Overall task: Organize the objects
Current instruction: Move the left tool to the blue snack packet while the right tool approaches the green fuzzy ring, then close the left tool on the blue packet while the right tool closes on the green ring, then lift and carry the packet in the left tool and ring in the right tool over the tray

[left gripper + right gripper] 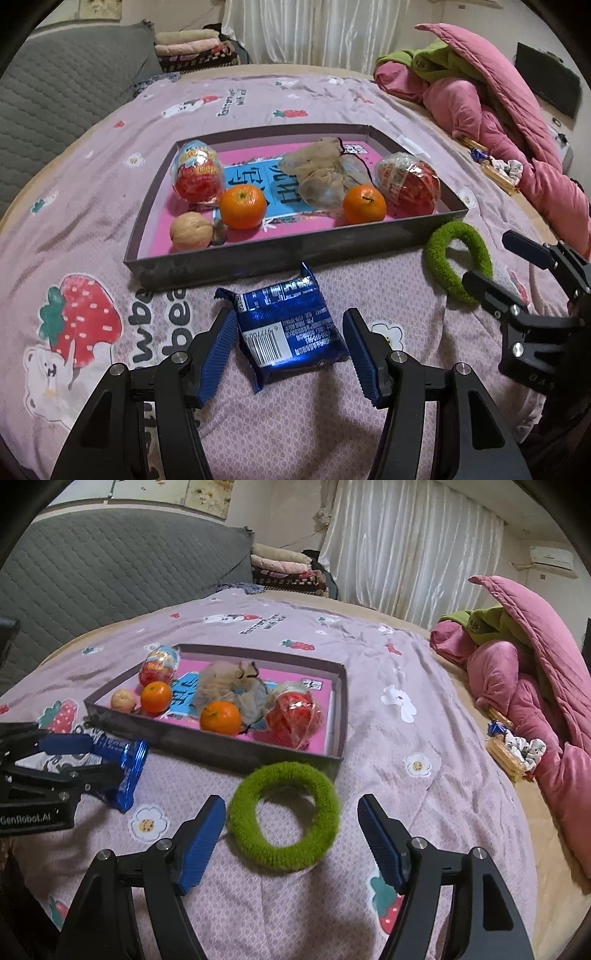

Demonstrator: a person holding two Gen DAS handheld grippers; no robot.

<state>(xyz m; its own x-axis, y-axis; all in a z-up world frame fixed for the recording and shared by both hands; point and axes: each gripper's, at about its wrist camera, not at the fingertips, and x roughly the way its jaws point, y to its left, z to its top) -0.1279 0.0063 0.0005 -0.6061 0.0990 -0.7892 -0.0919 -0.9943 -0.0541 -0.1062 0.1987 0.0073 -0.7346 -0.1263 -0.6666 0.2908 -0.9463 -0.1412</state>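
My left fingers (290, 354): spread on either side of the blue snack packet (291, 332), pads close to its two edges with a sliver of bedspread showing on each side; not pressing on it.
Blue snack packet: flat on the bed, barcode side up, just in front of the near wall of the tray (280, 258).
My right fingers (291, 843): wide apart around the green fuzzy ring (284, 816), which lies between them untouched, gaps on both sides.
Green fuzzy ring: flat on the bedspread (388, 775), just outside the tray's near right corner.
Tray: shallow, dark-walled, pink inside with a blue printed panel, lying in the middle of the bed.
Tray, near left corner: a walnut (191, 232), with an orange (243, 206) just beside it.
Tray, left back: a wrapped red-and-blue egg-shaped toy (197, 171).
Tray, middle: a crumpled beige mesh pouch (321, 173).
Tray, near right: a second orange (364, 204), next to a second wrapped red egg-shaped toy (408, 182).
Right edge of bed: pink quilt (491, 110) heaped with something green (432, 59) on top.
Head of bed: grey quilted cushion (110, 565).
Far side: folded blankets (280, 565) and white curtain (406, 542).
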